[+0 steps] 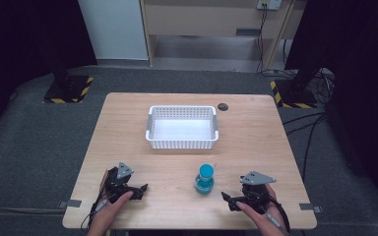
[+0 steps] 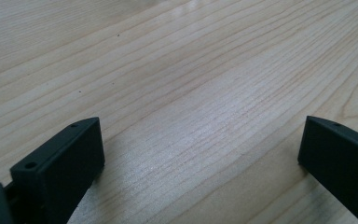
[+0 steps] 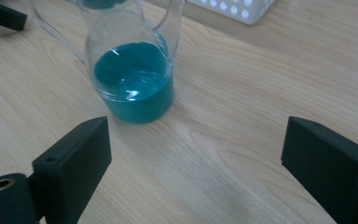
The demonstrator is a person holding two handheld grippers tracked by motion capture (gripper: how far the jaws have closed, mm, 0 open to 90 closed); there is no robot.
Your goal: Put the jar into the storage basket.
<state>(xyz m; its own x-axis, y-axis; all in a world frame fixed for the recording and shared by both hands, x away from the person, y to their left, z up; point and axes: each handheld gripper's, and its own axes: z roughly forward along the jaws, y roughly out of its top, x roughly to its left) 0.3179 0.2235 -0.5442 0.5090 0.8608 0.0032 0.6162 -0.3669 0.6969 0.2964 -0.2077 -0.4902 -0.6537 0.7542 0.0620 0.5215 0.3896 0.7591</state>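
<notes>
Flask (image 3: 130, 79) w/ teal liquid near right gripper (image 3: 196, 158), white basket (image 1: 182, 127) beyond.

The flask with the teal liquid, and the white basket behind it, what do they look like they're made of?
The flask looks like clear glass or hard plastic: the teal liquid shows through its glossy wall; which one is unclear. The basket looks like matte white moulded plastic, its walls pierced with rows of small holes.
</notes>
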